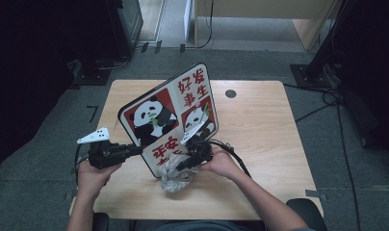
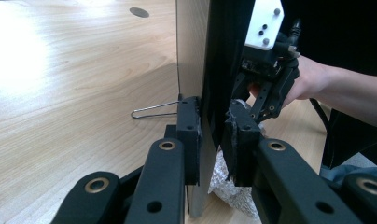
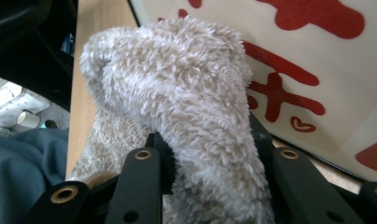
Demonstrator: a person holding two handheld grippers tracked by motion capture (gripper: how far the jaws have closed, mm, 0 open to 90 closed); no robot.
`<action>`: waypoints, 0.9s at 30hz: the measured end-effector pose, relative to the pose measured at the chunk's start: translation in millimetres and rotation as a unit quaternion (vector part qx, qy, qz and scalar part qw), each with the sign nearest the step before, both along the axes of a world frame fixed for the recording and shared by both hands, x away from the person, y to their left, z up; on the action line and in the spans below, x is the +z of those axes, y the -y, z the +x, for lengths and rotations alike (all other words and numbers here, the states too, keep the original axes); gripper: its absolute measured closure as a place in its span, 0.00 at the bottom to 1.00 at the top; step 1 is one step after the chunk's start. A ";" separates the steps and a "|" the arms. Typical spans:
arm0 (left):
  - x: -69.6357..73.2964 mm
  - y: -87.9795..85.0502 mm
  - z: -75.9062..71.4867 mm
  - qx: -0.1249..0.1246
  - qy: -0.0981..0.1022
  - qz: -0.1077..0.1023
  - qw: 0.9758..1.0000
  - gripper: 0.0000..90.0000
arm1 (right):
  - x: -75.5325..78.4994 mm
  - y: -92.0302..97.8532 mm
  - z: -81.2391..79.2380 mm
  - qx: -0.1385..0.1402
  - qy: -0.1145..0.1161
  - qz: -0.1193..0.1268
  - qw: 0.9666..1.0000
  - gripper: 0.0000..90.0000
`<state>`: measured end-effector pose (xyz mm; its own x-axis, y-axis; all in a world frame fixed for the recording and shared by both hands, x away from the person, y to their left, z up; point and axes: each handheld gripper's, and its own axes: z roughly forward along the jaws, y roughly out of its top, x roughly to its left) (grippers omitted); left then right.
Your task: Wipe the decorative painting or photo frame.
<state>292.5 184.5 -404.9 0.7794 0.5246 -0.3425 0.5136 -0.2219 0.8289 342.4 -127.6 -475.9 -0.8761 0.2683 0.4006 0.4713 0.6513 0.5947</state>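
**High view: cloth pressed to a panda board held upright on the counter**

High view shows a person at a wooden counter (image 1: 260, 125) with a gripper in each hand. A board (image 1: 171, 115) printed with pandas and red characters stands tilted on its lower edge near the middle of the counter, its printed face turned toward the person. The left gripper (image 1: 135, 150) reaches in level from the left and meets the board's left edge low down. The right gripper (image 1: 190, 161) sits in front of the board's lower right part, with a pale fluffy cloth (image 1: 175, 173) bunched below it, just in front of the board's bottom edge.

In the left gripper view, the left gripper (image 2: 213, 135) is clenched on the board (image 2: 214, 56): one jaw lies against the back, the other against the dark front edge, with the panel between them. A thin wire stand (image 2: 154, 111) juts from the board's back onto the counter (image 2: 74, 93). The right gripper (image 2: 266, 100) shows beyond, close to the board's front.

In the right gripper view, the right gripper (image 3: 207, 149) is clamped on the cloth (image 3: 177, 88), which bulges up between the jaws. The cloth's top lies against the board's (image 3: 317, 56) white face, next to the red characters.
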 end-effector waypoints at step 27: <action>-0.4 0.1 -0.3 0.003 0.001 -0.002 1.000 0.86 | 111.0 16.8 9.6 -0.018 0.040 0.071 0.996 0.75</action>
<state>292.2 184.4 -405.2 0.7770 0.5276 -0.3434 0.5131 -0.2147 0.8310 352.0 -144.3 -364.9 -0.8979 0.2457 0.3654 0.4398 0.5411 0.7168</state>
